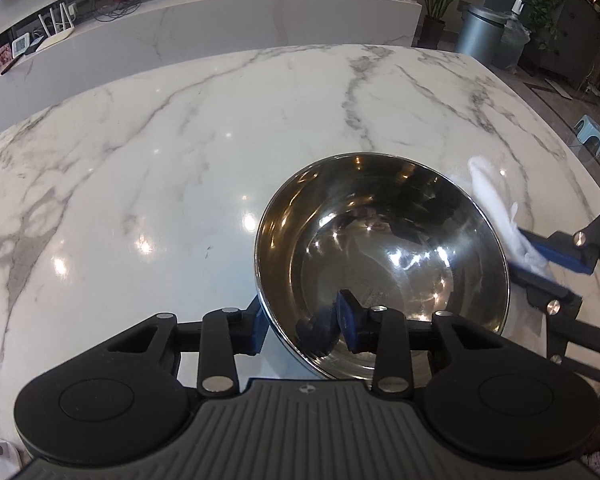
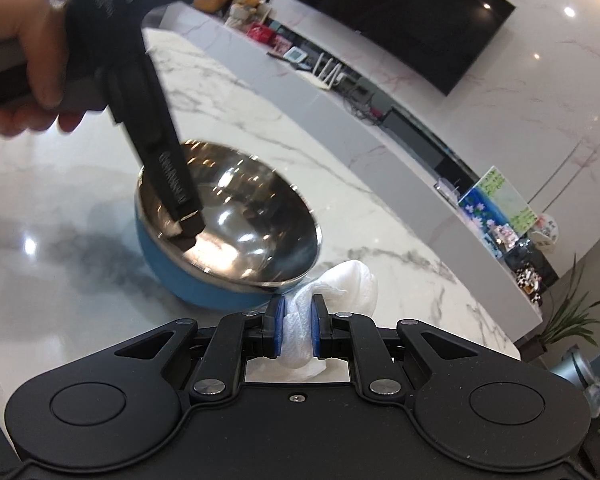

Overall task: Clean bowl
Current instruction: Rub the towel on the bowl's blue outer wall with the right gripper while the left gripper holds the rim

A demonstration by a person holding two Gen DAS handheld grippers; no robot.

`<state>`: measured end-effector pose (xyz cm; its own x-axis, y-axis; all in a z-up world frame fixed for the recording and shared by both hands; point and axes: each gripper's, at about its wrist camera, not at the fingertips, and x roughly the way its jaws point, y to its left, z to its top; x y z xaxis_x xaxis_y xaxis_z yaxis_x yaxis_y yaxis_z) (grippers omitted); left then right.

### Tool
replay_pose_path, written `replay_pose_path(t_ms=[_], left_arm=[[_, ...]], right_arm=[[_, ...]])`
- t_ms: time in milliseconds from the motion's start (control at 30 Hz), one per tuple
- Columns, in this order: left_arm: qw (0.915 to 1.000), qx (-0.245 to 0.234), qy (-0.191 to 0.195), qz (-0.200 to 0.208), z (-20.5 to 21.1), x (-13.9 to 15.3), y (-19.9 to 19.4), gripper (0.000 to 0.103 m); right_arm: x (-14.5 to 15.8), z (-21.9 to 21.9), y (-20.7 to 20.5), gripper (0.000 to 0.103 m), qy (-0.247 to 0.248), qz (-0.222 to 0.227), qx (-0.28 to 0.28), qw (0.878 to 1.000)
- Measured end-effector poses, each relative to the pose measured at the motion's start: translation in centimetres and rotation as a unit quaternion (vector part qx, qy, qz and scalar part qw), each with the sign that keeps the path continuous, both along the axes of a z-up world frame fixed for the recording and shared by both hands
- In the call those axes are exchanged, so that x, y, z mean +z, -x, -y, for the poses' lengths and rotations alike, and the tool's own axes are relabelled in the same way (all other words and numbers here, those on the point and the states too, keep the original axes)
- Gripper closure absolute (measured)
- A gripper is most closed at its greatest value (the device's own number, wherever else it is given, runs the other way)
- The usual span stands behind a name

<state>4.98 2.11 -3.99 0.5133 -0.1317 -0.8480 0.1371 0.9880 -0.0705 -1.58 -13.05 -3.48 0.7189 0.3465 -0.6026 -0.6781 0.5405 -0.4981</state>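
One broad marble counter (image 1: 172, 152) carries everything, its white top veined with grey and glossy with lamp reflections. On it sits the bowl (image 1: 380, 240), steel inside and blue outside, tilted so its mouth leans toward the right wrist camera. Seen from the left wrist camera it lies directly ahead of the left gripper (image 1: 304, 326) and slightly to the right, its near rim running between that gripper's two blue pads: one pad stands outside the wall against the blue skin, the other inside on the steel. No earlier view is on hand, and whether the pads already press the rim or only bracket it I cannot tell. In the right wrist view a hand (image 2: 32, 52) holds this gripper from the upper left, and its fingers reach down over the bowl's far edge. Just beside the bowl's near rim is the white cloth (image 2: 332, 284), bunched into a wad that touches the steel lip. Both pads of the right gripper (image 2: 298, 330) are clenched tight on the cloth's lower end.
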Motion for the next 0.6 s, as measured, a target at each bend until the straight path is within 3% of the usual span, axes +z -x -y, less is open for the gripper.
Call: replay_pose_path(t_ms=[400,600], left_arm=[[1.0000,0.000,0.000,0.008,0.2,-0.1,-0.1,0.069],[0.9999,0.011,0.011,-0.002,-0.1,-0.1,0.0,0.068]], right_arm=[[-2.2,-1.4,1.2,0.092,0.040,-0.037,0.038,0.998],[-1.8,-0.9,0.4,0.092,0.034,-0.039,-0.007,0.999]])
